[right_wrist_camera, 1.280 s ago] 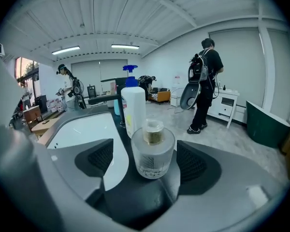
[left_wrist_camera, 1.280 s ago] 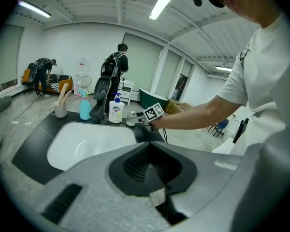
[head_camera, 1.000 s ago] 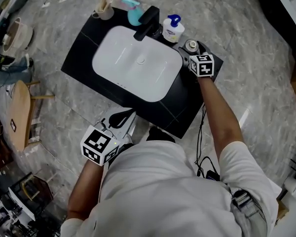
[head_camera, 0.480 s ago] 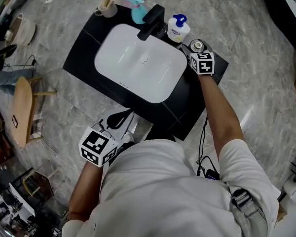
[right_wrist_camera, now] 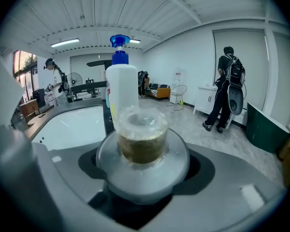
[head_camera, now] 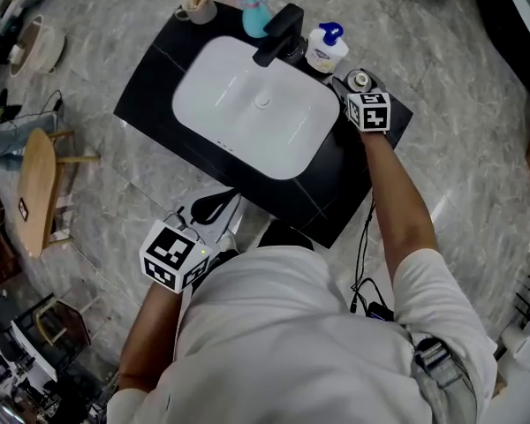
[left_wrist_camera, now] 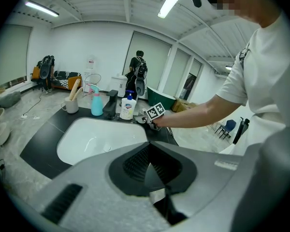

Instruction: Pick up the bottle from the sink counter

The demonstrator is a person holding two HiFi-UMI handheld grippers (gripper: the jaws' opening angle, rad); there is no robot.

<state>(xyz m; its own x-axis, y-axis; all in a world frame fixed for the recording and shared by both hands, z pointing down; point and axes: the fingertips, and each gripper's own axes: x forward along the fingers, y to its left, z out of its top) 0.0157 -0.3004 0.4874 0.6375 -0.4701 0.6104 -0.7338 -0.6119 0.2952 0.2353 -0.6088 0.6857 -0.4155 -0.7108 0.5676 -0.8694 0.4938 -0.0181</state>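
Note:
A small clear bottle (head_camera: pixel 362 79) with brownish contents stands at the black counter's (head_camera: pixel 349 179) far right corner, just right of a white pump bottle (head_camera: pixel 326 49). My right gripper (head_camera: pixel 361 87) reaches over it. In the right gripper view the small bottle (right_wrist_camera: pixel 141 139) fills the gap between the grey jaws, which are closing onto it and touch its sides. The pump bottle (right_wrist_camera: pixel 121 88) rises right behind it. My left gripper (head_camera: pixel 214 210) hangs low by the counter's near edge, shut and holding nothing; in its own view the left gripper (left_wrist_camera: pixel 153 180) points at the basin.
A white basin (head_camera: pixel 256 117) fills the counter's middle, with a black faucet (head_camera: pixel 281 34) behind it. A teal spray bottle (head_camera: pixel 254 16) and a cup (head_camera: pixel 199 5) stand at the back left. A wooden stool (head_camera: pixel 35 197) is on the floor at left. A person (right_wrist_camera: pixel 227 88) stands far off.
The right gripper's marker cube has edged slightly toward the small bottle at the counter corner. The left gripper stays low by the counter's near edge.

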